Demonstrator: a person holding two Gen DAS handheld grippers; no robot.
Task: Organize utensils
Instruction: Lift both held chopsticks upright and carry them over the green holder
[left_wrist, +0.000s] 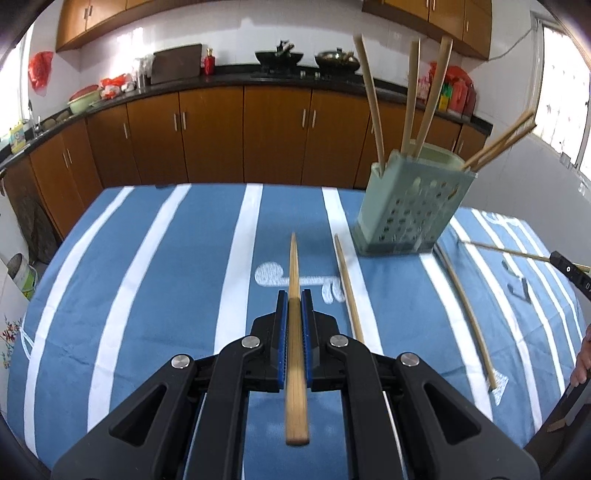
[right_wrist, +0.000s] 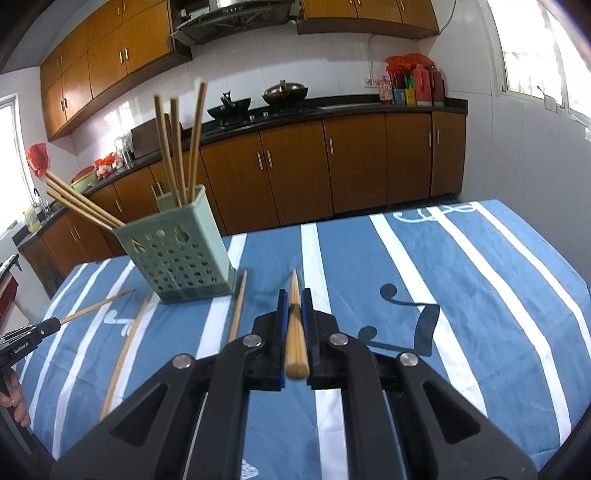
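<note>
My left gripper (left_wrist: 294, 297) is shut on a wooden chopstick (left_wrist: 294, 258) that runs lengthwise between its blue pads, tip pointing away, above the striped cloth. My right gripper (right_wrist: 294, 297) is shut on a second chopstick (right_wrist: 294, 284) in the same way. A pale green perforated holder (left_wrist: 413, 206) (right_wrist: 181, 251) stands upright with several chopsticks (left_wrist: 373, 96) (right_wrist: 177, 147) leaning in it. Two loose chopsticks (left_wrist: 349, 288) (left_wrist: 465, 314) lie on the cloth by its base, also seen from the right wrist (right_wrist: 236, 310) (right_wrist: 125, 343). Each wrist view catches the other gripper (left_wrist: 557, 258) (right_wrist: 55, 325) at its edge.
The table carries a blue cloth with white stripes (left_wrist: 166, 295) (right_wrist: 461, 295). Behind it run brown kitchen cabinets (left_wrist: 277, 133) and a dark counter with woks (right_wrist: 284, 92). A person's hand shows at the frame edge (left_wrist: 581, 358) (right_wrist: 14, 398).
</note>
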